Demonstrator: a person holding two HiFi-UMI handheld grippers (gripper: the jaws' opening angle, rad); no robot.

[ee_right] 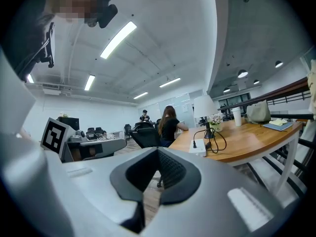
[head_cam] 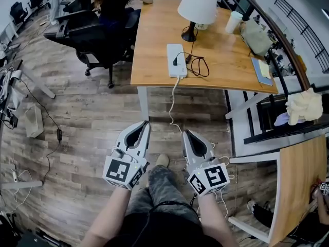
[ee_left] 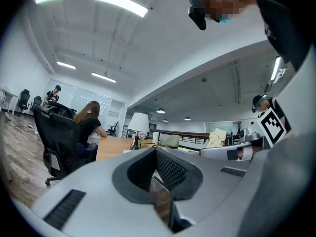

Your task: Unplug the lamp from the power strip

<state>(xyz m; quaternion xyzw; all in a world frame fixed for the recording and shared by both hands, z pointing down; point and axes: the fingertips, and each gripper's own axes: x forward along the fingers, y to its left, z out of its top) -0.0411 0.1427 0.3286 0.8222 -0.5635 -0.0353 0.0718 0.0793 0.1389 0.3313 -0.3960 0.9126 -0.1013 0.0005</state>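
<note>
Left gripper (head_cam: pixel 144 125) and right gripper (head_cam: pixel 186 134): jaws pressed together, empty. Lamp (head_cam: pixel 197 6) remains plugged into power strip (head_cam: pixel 176 60) on surface (head_cam: pixel 154 45), twelve o'clock, well apart.

Holding left gripper (head_cam: pixel 145 124) and right gripper (head_cam: pixel 187 134) low, side by side above the legs (head_cam: pixel 160 188) — tips aimed forward, jaws closed together on nothing. Reaching in with bare forearms (head_cam: pixel 109 214) from below, marker cubes (head_cam: pixel 122 172) facing up.
</note>
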